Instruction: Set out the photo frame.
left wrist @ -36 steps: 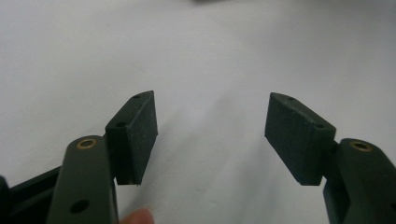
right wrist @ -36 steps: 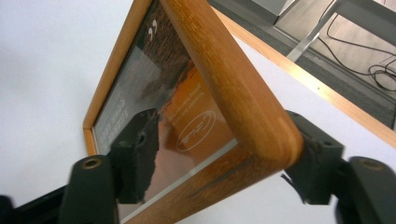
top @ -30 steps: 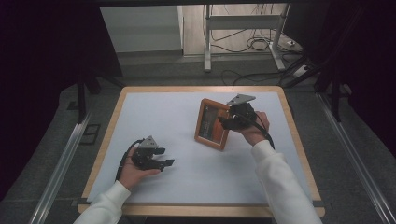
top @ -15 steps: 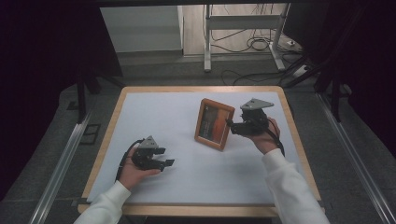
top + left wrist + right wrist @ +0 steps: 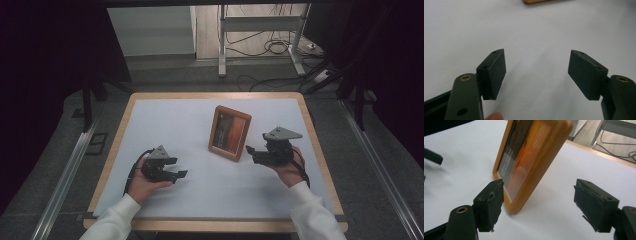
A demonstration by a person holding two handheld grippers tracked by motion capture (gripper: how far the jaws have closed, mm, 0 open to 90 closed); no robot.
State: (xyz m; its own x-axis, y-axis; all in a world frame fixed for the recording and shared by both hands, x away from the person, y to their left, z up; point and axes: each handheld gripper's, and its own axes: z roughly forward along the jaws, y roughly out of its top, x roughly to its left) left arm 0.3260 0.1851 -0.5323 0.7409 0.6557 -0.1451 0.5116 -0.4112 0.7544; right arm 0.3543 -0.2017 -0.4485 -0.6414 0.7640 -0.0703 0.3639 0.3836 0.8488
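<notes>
A wooden picture frame (image 5: 230,133) is seen standing on the white table top (image 5: 170,120), right of centre and toward the far half, propped at a lean rather than lying flat; in the right gripper view the frame (image 5: 529,157) is tilted, with its lower corner resting on the surface. The right gripper (image 5: 256,153) is held just right of the frame in the high view, jaws pointed toward it, near its lower right corner but apart from it. In the right gripper view the right gripper's jaws are spread wide with bare table between them; the frame's bottom edge sits just past the left pad (image 5: 491,202), and actual contact cannot be told from this angle. Nothing is gripped. The pad faces look chipped and ragged at the edges. The left gripper (image 5: 176,169) is held low over the near left part of the table, well apart from the frame, cable trailing back past the hand (image 5: 145,182). Its jaws have just been opening and stand wide, nothing between them, with plain white surface beyond; a sliver of the frame's wooden edge (image 5: 541,1) is visible at the top of the left gripper view. White sleeves are seen at the near table edge.
</notes>
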